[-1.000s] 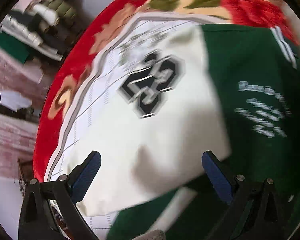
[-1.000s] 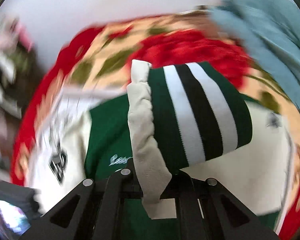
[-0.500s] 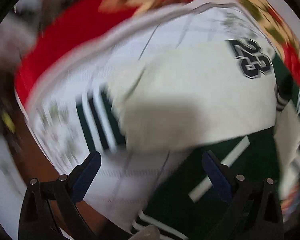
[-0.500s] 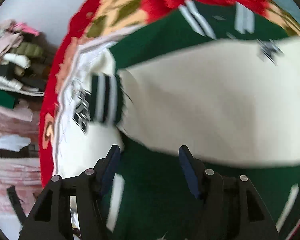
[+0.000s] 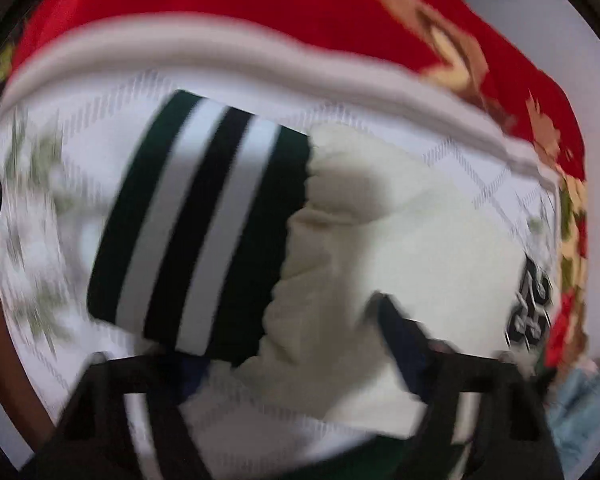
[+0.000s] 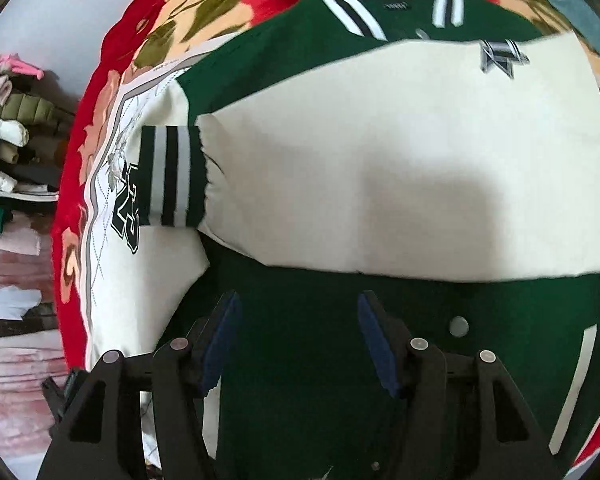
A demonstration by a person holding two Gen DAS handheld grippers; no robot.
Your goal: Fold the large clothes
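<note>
Lying released across the green jacket, the cream sleeve is no longer pinched; the right gripper has just spread, while the left gripper has just been narrowing around a striped cuff.

The picture is blurred. The left claw points down at a cream jacket sleeve that ends in a green cuff banded white and black. Its jaws have just been closing, with the sleeve's cream cloth and the lower edge of the cuff between them; whether the blue pads press the cloth cannot be told. The sleeve lies on a white sheet with faint check lines. At the right edge of the sleeve sits a black number patch. Beyond the sheet spreads a red floral blanket.
</note>
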